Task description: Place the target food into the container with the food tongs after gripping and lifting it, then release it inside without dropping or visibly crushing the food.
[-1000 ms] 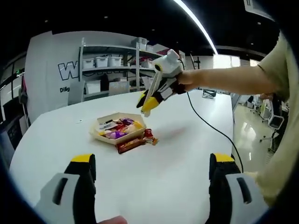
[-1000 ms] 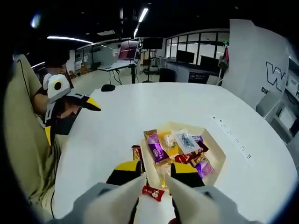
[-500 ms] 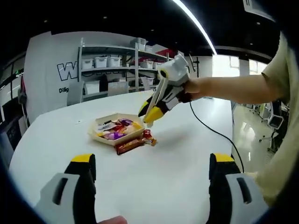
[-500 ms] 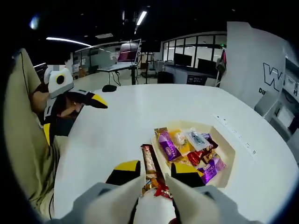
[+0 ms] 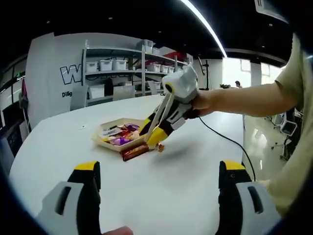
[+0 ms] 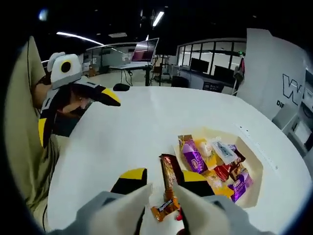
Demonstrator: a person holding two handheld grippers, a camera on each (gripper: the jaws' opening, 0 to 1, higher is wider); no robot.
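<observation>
My right gripper has its yellow-tipped jaws spread a little, straddling a small orange-brown wrapped candy that lies on the table; whether the jaws touch it yet I cannot tell. Just beyond them lies a long brown chocolate bar, right beside the wall of the shallow beige cardboard tray, which already holds a heap of wrapped sweets: purple, yellow, red and clear packets. In the left gripper view my right gripper tips down to the table at the tray's near edge, next to the brown bar.

My left gripper hangs idle with its jaws wide apart, well back from the tray and holding nothing.

So I judge the work as early: the candy is not yet lifted, and the grip, carry and release into the tray remain.

The surface is a broad white round table. Around it is an open office with shelving, storage bins, desks, monitors and ceiling strip lights.
</observation>
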